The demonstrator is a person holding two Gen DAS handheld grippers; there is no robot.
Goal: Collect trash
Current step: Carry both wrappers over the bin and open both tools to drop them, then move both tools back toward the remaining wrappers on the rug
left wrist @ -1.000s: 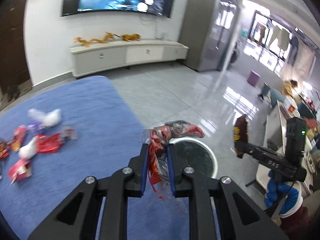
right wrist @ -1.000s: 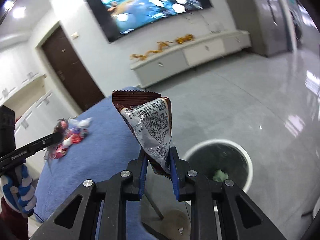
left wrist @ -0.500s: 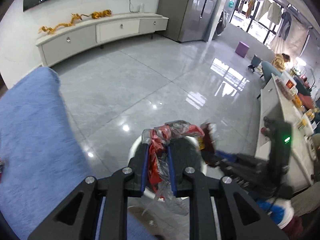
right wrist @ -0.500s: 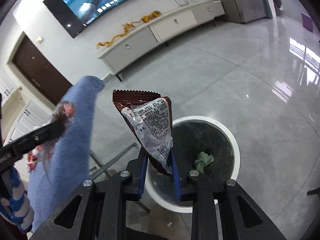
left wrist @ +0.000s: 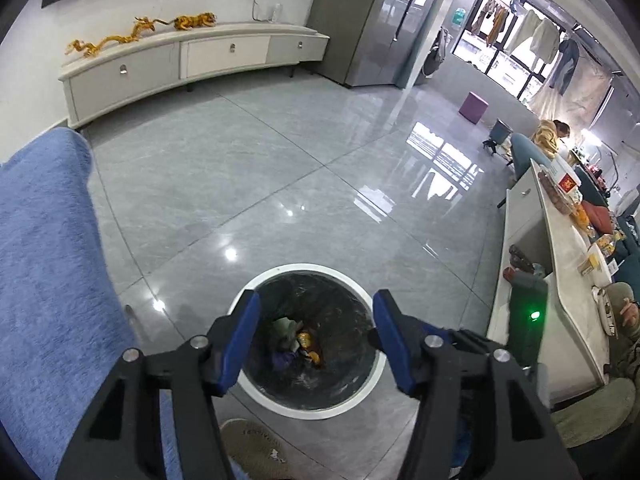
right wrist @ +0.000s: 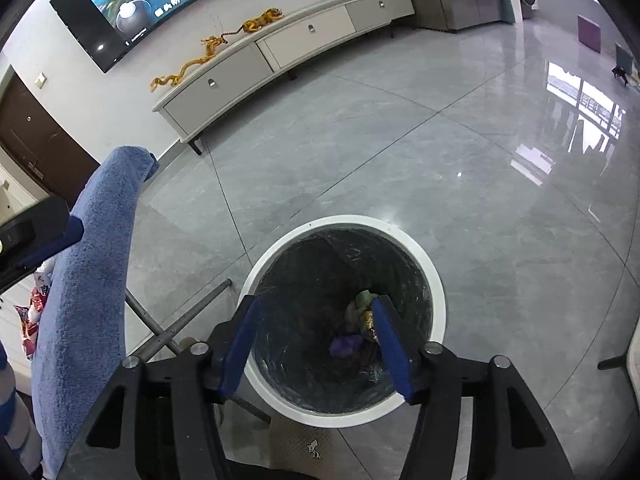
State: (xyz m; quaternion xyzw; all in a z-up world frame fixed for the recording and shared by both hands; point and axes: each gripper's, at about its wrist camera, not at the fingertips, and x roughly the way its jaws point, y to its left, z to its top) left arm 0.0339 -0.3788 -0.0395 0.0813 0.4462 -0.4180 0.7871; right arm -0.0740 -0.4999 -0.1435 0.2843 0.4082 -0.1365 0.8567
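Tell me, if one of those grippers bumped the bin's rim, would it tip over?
Probably it would slide or rock rather than topple: the bin looks wide, and only a few scraps lie at its bottom, so it is likely light. The glossy floor looks slippery, so a push may skate it.

Bin contents (right wrist: pixel 352 328) too jumbled and small to identify, partly behind right gripper's fingers (right wrist: pixel 390 344). Wrappers (right wrist: pixel 34 312) past the blue cloth's (right wrist: pixel 88 280) left edge mostly hidden. Slipper (left wrist: pixel 256 446) cut off at bottom.
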